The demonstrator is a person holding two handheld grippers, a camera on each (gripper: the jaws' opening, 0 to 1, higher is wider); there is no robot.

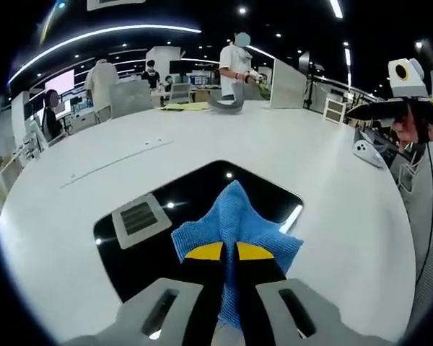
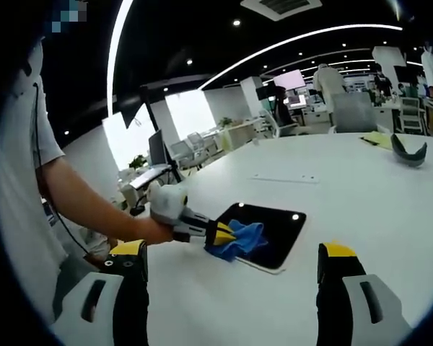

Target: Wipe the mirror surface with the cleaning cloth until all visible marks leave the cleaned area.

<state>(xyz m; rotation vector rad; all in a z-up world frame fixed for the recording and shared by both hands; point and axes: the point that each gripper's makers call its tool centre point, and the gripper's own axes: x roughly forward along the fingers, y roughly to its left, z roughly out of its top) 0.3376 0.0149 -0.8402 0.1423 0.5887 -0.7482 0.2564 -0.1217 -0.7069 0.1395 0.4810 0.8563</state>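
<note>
The left gripper (image 1: pixel 228 252) has its yellow-tipped jaws closed on the blue cleaning cloth (image 1: pixel 234 216), pressing it onto the dark mirror (image 1: pixel 202 187) that lies flat on the white table (image 1: pixel 202 137). The right gripper (image 2: pixel 231 270) is held away above the table with its jaws wide apart and nothing between them. The cloth is soft and light, so it folds and bunches; I think a pinch in the gathered middle holds best. The mirror looks thin, smooth and fragile, and may slide under pressure. Marks on it are hard to distinguish from ceiling reflections.
</note>
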